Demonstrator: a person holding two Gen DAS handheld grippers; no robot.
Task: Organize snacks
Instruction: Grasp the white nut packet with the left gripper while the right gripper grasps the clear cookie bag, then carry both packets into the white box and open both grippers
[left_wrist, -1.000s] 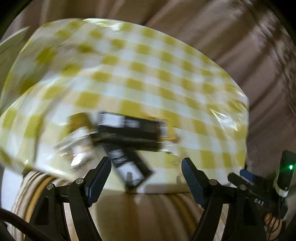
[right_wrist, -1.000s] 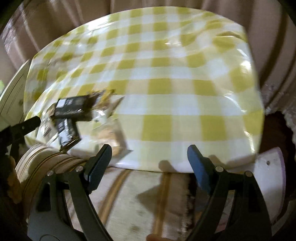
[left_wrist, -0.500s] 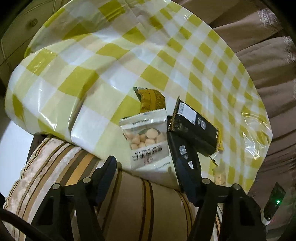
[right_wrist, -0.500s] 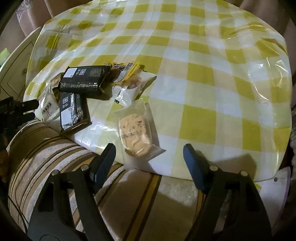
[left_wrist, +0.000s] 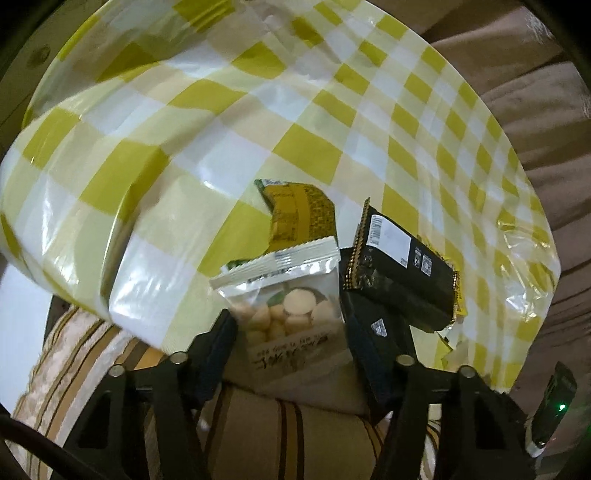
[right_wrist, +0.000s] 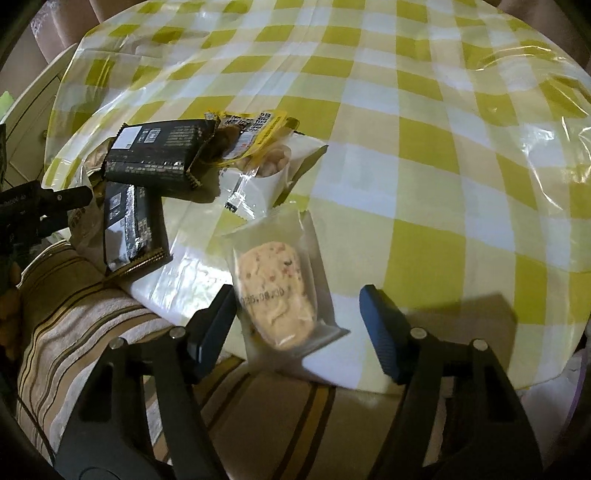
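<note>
Mostly bare tablecloth (right_wrist: 424, 155), snacks (right_wrist: 155, 155) crowding near edge

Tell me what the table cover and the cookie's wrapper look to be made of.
Table cover: looks like glossy plastic or vinyl sheet, yellow and white check; it shows bright glare and stiff creases. Cookie wrapper: seems a thin clear plastic film, slightly frosted; the cookie shows through it, with a printed date on top.

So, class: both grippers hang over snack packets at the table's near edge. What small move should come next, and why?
Probably both keep lowering and closing. The left gripper has the bag of round biscuits between its closing jaws, and the right gripper frames the clear-wrapped cookie, jaws closing too. Neither pair of pads seems to press yet, so each likely needs a little more descent before gripping.
</note>
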